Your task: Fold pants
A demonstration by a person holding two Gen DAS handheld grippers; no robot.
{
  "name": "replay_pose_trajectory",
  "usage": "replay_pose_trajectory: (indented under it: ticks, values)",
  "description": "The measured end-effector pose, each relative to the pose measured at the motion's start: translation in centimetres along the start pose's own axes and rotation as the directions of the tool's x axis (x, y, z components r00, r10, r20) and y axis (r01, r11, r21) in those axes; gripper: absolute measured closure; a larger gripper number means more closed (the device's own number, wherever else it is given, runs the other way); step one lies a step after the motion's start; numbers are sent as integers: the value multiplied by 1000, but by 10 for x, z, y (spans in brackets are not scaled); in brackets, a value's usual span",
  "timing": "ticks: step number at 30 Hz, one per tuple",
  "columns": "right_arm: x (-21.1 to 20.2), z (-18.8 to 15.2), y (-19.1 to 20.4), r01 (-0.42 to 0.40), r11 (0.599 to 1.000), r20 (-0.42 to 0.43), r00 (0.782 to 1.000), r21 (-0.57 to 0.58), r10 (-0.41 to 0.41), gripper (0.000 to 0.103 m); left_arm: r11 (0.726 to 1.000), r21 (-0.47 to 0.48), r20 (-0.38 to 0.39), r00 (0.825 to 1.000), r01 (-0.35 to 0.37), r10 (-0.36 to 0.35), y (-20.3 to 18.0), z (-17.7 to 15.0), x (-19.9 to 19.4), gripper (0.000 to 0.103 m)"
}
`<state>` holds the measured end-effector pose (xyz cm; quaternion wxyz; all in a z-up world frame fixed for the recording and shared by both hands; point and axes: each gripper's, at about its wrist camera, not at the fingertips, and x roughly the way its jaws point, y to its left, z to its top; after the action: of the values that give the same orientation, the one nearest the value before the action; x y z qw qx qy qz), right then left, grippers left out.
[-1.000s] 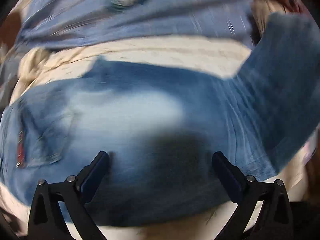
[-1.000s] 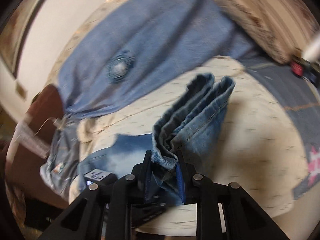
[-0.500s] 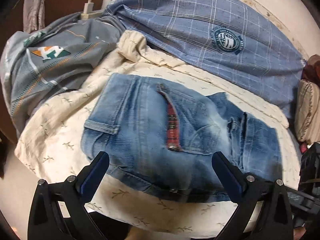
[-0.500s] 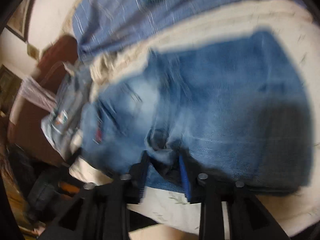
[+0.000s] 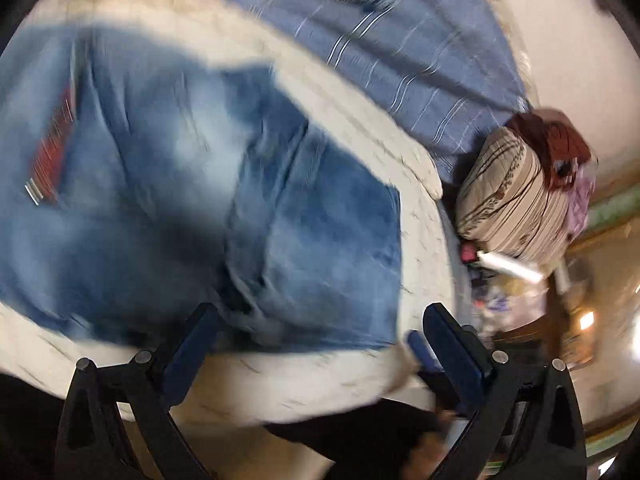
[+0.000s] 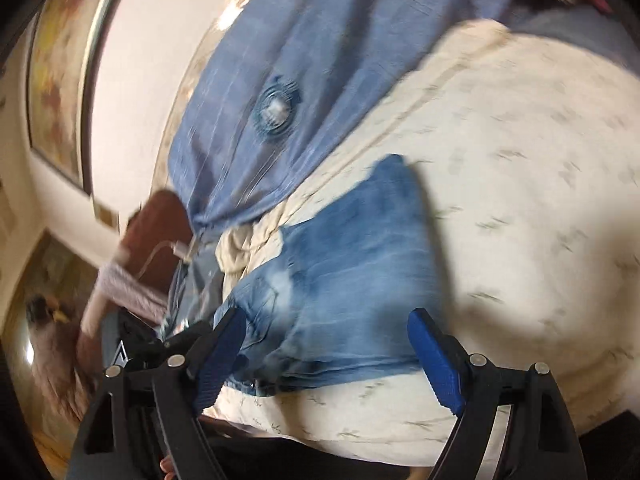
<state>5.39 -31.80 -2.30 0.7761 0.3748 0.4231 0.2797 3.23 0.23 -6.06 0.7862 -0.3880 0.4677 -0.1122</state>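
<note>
Folded blue jeans [image 5: 200, 208] lie flat on a cream bedspread [image 5: 280, 384], a red plaid pocket trim [image 5: 52, 152] showing at their left in the left wrist view. My left gripper [image 5: 316, 332] is open just above the jeans' near edge, nothing between its blue pads. In the right wrist view the same jeans [image 6: 352, 276] lie on the cream bedspread [image 6: 520, 160]. My right gripper [image 6: 326, 340] hovers over their near edge; its jaws are opening, wide apart, and no pad presses on the denim.
A blue checked cover [image 5: 400, 40] with a round emblem lies behind the jeans, also seen as the blue cover [image 6: 300, 80]. A striped pillow [image 5: 516, 196] sits at the bed's right end. Grey clothing [image 6: 192, 280] and a brown headboard [image 6: 160, 216] lie to the left.
My right gripper laid the folded jeans down on the bedspread and let go, its jaws spreading wide. The left gripper stayed open and swung to the right along the jeans.
</note>
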Motion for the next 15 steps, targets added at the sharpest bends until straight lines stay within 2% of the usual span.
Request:
replay_pose_trajectory:
  ticks: [3, 5, 7, 9, 12, 13, 15]
  values:
    - [-1, 3, -6, -52, 999, 1, 999, 16, 52, 18, 998, -60, -24, 1000, 0, -2, 0, -2, 8, 2]
    - [0, 4, -4, -74, 997, -3, 997, 12, 74, 18, 998, -67, -17, 1000, -19, 18, -3, 1, 8, 9]
    - [0, 3, -6, -97, 995, -18, 995, 21, 97, 18, 998, -55, 6, 1000, -22, 22, -13, 5, 1, 11]
    - [1, 2, -7, -108, 994, -28, 994, 25, 109, 18, 1000, -4, 69, 997, -20, 20, -30, 6, -15, 11]
    - [0, 0, -7, -109, 994, -29, 994, 19, 110, 18, 997, 44, 152, 986, -71, 63, -45, 4, -35, 10]
    - [0, 0, -6, -113, 993, -28, 993, 17, 113, 18, 996, 49, 161, 985, -71, 63, -48, 4, -35, 10]
    - [3, -2, -6, -133, 991, -45, 990, 23, 134, 18, 995, 71, 116, 992, -63, 55, -50, 4, -20, 10]
